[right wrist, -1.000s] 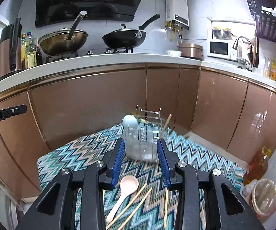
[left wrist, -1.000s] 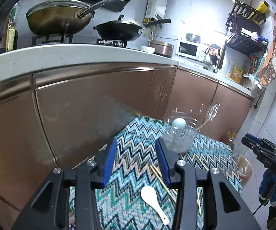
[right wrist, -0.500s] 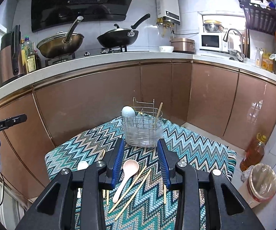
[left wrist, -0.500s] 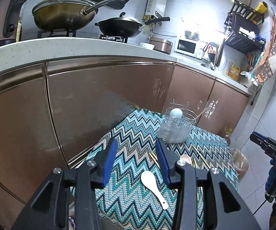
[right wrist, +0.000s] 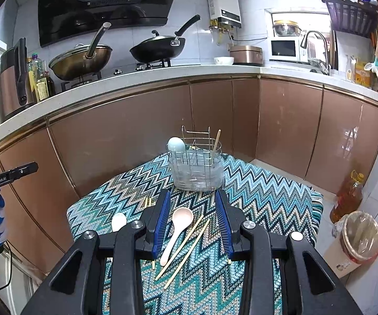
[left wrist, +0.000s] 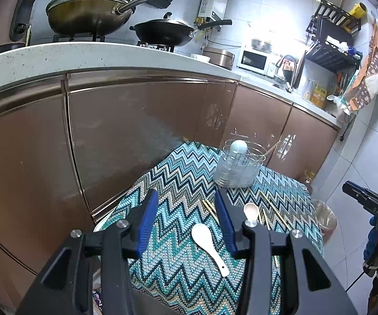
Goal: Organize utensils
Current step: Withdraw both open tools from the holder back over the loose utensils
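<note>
Both sets of fingers are parted with nothing in them. The left gripper is easing its jaws wider right now, blue pads hanging above the zigzag cloth with the white spoon lying on the cloth and showing in the gap, closer to the right-hand pad. The right gripper sits at a moderate gap above the pink spoon, and two loose chopsticks lie slanted just beside that spoon's handle. More chopsticks are scattered near the cloth's edges on both sides. The wire utensil holder stands toward the cloth's far edge, close to the brown cabinets, and already has a pale blue spoon plus one chopstick standing in it. Off the cloth's right edge there's a lined bin on the floor and an oil bottle.
</note>
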Demonstrator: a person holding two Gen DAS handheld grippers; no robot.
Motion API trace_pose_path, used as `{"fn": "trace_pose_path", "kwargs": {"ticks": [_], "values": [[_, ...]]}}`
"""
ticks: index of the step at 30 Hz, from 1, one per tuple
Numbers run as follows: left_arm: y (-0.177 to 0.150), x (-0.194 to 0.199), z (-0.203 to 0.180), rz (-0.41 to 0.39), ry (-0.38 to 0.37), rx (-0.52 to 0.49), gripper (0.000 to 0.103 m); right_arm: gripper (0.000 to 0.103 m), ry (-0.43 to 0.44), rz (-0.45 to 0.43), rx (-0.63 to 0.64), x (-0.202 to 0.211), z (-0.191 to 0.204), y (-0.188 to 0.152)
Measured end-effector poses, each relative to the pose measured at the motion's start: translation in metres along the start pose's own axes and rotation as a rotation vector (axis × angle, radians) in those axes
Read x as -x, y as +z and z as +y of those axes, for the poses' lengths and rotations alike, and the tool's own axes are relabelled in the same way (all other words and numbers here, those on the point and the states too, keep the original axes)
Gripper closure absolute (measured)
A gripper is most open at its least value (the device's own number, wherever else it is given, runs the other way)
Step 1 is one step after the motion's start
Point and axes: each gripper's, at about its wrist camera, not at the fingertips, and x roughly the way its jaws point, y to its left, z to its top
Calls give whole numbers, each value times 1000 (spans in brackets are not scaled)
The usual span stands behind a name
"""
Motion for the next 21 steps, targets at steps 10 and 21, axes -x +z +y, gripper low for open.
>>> {"fn": "trace_pose_path", "kwargs": {"ticks": [10, 21], "values": [[-4, -22, 3, 71, 2, 5, 60, 68, 7, 35, -17, -10, -2, -5], [-16, -66, 4, 196, -17, 33, 61, 68, 19, 101, -60, -38, -13, -15]]}}
